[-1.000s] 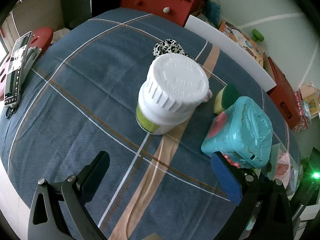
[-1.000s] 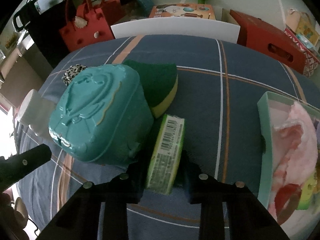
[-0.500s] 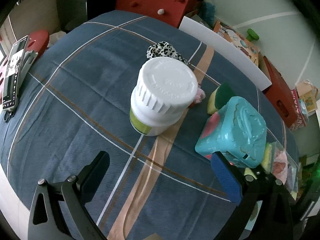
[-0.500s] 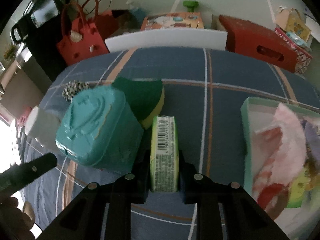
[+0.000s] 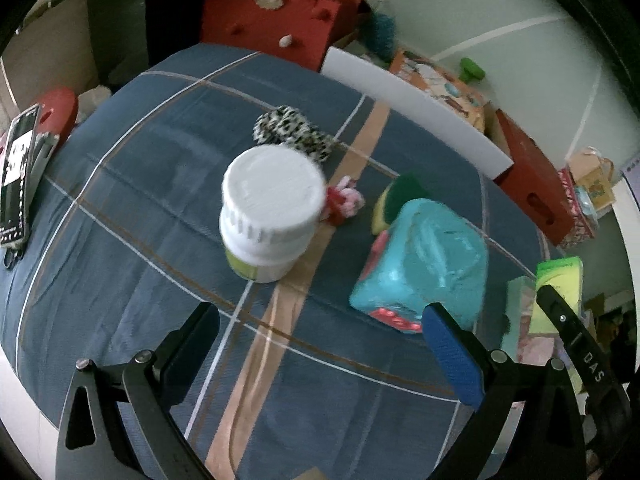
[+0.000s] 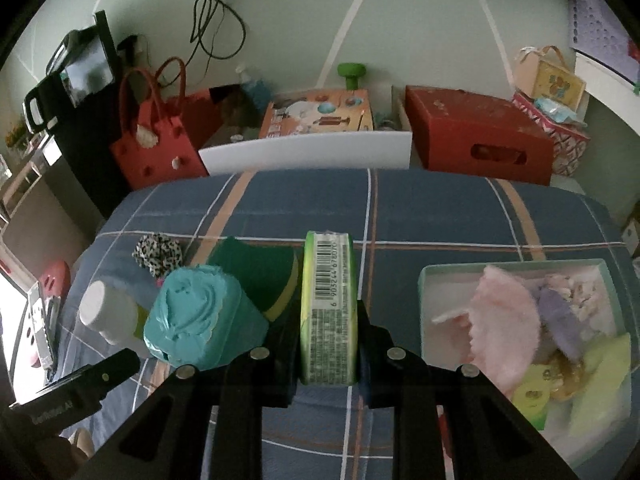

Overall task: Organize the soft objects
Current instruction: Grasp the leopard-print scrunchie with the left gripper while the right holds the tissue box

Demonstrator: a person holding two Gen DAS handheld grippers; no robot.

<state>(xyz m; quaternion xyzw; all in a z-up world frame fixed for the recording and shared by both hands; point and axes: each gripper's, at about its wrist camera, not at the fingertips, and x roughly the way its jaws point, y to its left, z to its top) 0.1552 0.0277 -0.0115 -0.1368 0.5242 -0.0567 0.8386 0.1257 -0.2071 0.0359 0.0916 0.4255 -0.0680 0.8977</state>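
Between the right gripper's (image 6: 327, 354) jaws sits a green pack (image 6: 328, 312), pinched on its two broad faces and held off the plaid cloth (image 6: 440, 216), barcode side up. Just right of it is the tray (image 6: 430, 280), with a pink puff (image 6: 502, 320), a purple piece and yellow-green bits inside. To the left is a teal box (image 6: 200, 316), with a green-and-yellow sponge (image 6: 260, 276) tucked behind it, then a white jar (image 6: 106, 312) and a leopard scrunchie (image 6: 158, 252) further back.

Over on the left gripper (image 5: 320, 344), the jaws are spread wide with nothing in them, hanging above the cloth near the jar. A small red-and-pink knot thing (image 5: 344, 200) lies right beside the jar, can't tell if it's touching. That view's pretty blurry.
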